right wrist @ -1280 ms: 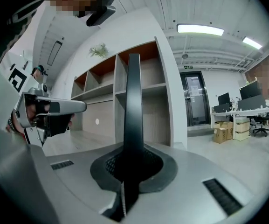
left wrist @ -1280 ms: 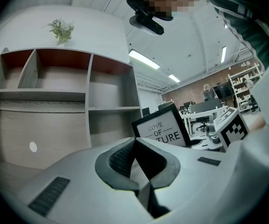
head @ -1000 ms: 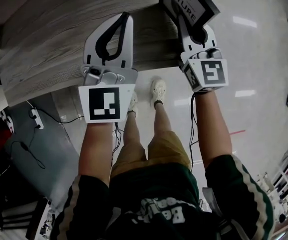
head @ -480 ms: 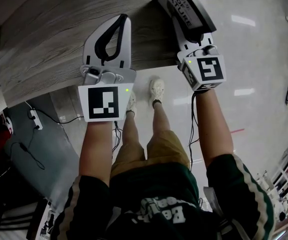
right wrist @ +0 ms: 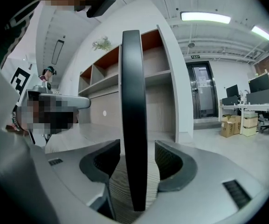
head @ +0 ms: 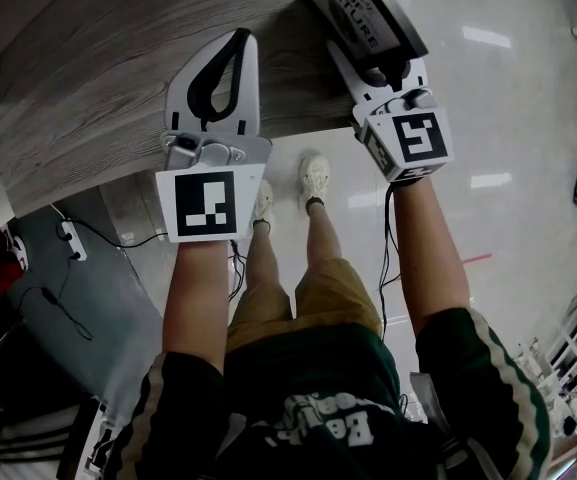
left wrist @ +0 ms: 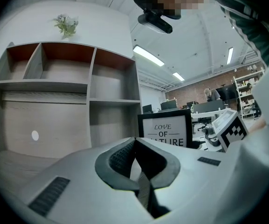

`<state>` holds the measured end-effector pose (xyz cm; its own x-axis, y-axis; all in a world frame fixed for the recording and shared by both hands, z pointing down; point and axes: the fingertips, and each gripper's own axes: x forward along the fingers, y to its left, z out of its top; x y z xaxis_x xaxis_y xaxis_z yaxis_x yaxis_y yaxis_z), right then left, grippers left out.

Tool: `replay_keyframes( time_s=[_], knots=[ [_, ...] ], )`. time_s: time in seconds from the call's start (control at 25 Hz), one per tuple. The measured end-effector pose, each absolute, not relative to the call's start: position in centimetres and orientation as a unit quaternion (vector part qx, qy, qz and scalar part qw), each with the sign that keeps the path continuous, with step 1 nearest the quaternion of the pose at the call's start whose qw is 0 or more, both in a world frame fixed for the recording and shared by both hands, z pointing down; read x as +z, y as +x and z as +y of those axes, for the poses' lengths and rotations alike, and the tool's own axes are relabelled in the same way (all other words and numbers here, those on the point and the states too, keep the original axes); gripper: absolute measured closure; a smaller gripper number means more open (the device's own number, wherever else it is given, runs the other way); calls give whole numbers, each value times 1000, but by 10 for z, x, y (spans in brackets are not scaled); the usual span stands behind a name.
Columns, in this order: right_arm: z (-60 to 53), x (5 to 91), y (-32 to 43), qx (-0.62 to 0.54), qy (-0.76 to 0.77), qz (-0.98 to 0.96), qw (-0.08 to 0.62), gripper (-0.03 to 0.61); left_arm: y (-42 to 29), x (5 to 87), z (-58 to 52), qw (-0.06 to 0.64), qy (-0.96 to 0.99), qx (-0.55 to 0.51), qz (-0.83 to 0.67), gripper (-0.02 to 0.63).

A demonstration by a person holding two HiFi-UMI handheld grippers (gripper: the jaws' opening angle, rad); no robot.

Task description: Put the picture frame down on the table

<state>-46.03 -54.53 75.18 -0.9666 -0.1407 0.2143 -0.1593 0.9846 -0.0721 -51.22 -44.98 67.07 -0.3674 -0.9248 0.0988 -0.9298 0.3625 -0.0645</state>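
The black picture frame (head: 363, 13), printed "LOVE OF NATURE", stands upright over the near right corner of the grey wooden table (head: 98, 88). My right gripper (head: 368, 53) is around its side edge. In the right gripper view the frame (right wrist: 134, 101) is edge-on between the jaws. The left pad lies almost against it and a slim gap shows at the right pad, so the right gripper (right wrist: 138, 143) is slightly open. My left gripper (head: 245, 38) hovers over the table's near edge, shut and empty. From the left gripper (left wrist: 134, 140) the frame (left wrist: 166, 129) shows face-on to the right.
An open shelf unit (left wrist: 64, 92) with a small plant (left wrist: 66, 26) on top backs the table. The table's near edge (head: 298, 123) runs just under both grippers, with the person's legs and shoes (head: 316, 180) below. A power strip and cables (head: 68, 236) lie on the floor at left.
The right gripper has carried the frame a little left and further over the table, and its left finger has spread away from the frame. The left gripper has stayed put.
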Motion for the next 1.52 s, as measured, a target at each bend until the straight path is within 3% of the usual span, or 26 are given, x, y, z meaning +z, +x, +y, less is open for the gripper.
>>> replay_keyframes(
  time_s=[0.48, 1.0, 1.28, 1.32, 1.36, 1.52],
  knots=[
    [-543, 745, -418, 38, 90, -988, 123, 342, -488, 658, -446, 32, 565, 63, -822, 595],
    [-530, 686, -335, 44, 137, -979, 145, 339, -437, 603, -427, 42, 589, 59, -805, 595],
    [-478, 622, -329, 4, 133, -983, 127, 341, -426, 559, -396, 36, 602, 56, -796, 595],
    [-467, 613, -332, -6, 125, -984, 123, 366, -423, 553, -390, 33, 608, 59, -791, 595],
    [-456, 603, -335, -11, 121, -985, 123, 542, -421, 545, -382, 30, 612, 65, -787, 595],
    [-417, 555, -335, -11, 114, -986, 121, 545, -410, 496, -352, 16, 618, 71, -782, 595]
  ],
)
